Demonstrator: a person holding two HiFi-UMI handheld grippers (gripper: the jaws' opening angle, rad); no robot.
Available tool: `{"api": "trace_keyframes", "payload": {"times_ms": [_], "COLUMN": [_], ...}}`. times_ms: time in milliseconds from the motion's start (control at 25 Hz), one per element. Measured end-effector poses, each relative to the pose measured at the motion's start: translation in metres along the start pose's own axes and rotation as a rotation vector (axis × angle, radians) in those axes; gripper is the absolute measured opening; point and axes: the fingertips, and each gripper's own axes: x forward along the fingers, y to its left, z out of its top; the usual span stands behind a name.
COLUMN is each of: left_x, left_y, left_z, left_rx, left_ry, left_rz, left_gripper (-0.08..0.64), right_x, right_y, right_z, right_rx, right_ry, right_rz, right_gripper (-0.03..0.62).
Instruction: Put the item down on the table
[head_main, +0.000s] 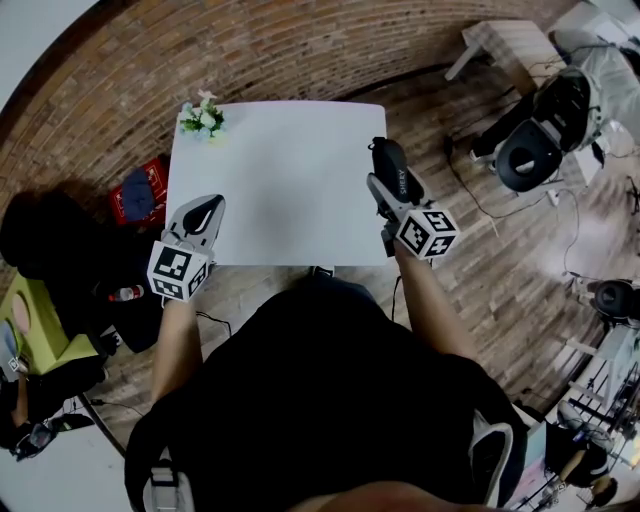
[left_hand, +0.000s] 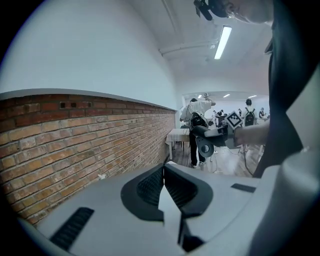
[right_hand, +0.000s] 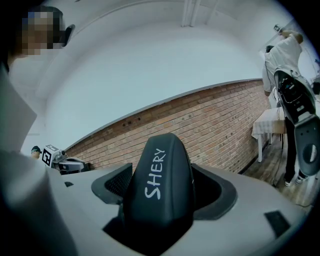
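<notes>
Clearly the black case (right_hand: 160, 190), marked in white lettering, is not down yet. The right claw (head_main: 392, 195) is clamped on it, with the pads pressing both long sides and the case's nose sticking out past the tips. From the head view it hangs at about 3 o'clock of the white desk (head_main: 280, 190), right along that edge and partly past it over the wooden floor. How high it hangs above the top I cannot tell.

That spot is the main risk. If the claw opens here, the case would likely catch the rim, tip and slide to the floor. It needs carrying toward 9 o'clock, over the bare middle, and lowering until it touches before the pads part. Letting go from a height could make it bounce or roll.

The left claw (head_main: 205, 212) is at 8 o'clock, closed on nothing. A small bunch of flowers (head_main: 203, 117) sits well apart in the 11 o'clock corner.
</notes>
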Motion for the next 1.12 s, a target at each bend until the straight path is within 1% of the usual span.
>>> {"api": "trace_keyframes", "payload": {"times_ms": [280,440,880,1120], "left_x": [0.011,0.019,0.04,0.04], "left_y": [0.008,0.013,0.016,0.014], "left_z": [0.009,0.015,0.026,0.033], "left_rx": [0.004,-0.002,-0.011,-0.01], "left_ry": [0.006,-0.011,-0.016,-0.017], "left_rz": [0.013,0.035,0.07,0.09], "left_gripper": [0.011,0.011,0.011,0.011], "right_x": [0.012,0.02,0.04,0.042], "right_y": [-0.011,-0.017,-0.034,-0.04], "right_z": [0.009,0.014,0.025,0.035], "right_rx": [-0.004,-0.013,-0.02,-0.03], "right_ry": [0.012,0.017,0.031,0.027], "right_rz": [0.012,0.025,0.049,0.066], "right_gripper": [0.379,0.379,0.379,0.379]}}
